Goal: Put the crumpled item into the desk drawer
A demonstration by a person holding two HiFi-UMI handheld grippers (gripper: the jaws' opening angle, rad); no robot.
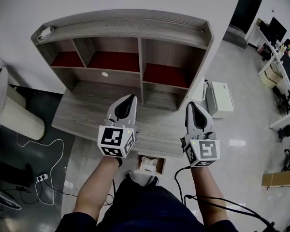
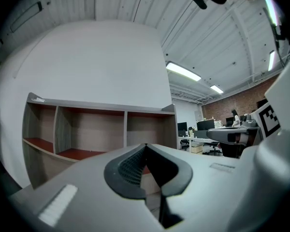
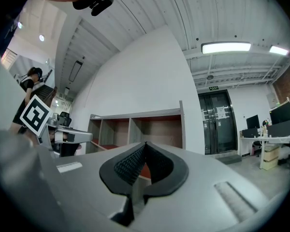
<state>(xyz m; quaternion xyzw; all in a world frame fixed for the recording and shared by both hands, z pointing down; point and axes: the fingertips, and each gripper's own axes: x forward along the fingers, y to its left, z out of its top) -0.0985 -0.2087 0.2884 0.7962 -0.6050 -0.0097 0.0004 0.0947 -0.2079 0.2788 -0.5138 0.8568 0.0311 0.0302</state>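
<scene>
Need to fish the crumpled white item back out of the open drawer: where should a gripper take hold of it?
Pinch the raised folds on top of the crumpled white item, coming straight down. It lies inside the open wooden drawer, whose walls likely block a sideways approach. The left gripper and right gripper are both shut; open one first.

Head view: the camera sits above the person and faces steeply down, with the desk hutch [image 1: 135, 37] at 12 o'clock, at arm's reach.

Left gripper view: the camera rides on the left gripper [image 2: 146, 146] and looks along its jaws, tilted up toward the desk hutch and the ceiling [image 2: 208, 42].

Right gripper view: the same arrangement on the right gripper [image 3: 145, 144].

All three views share the desk hutch. The left gripper view catches the right gripper at 3 o'clock, and the right gripper view catches the left gripper at 9 o'clock.
</scene>
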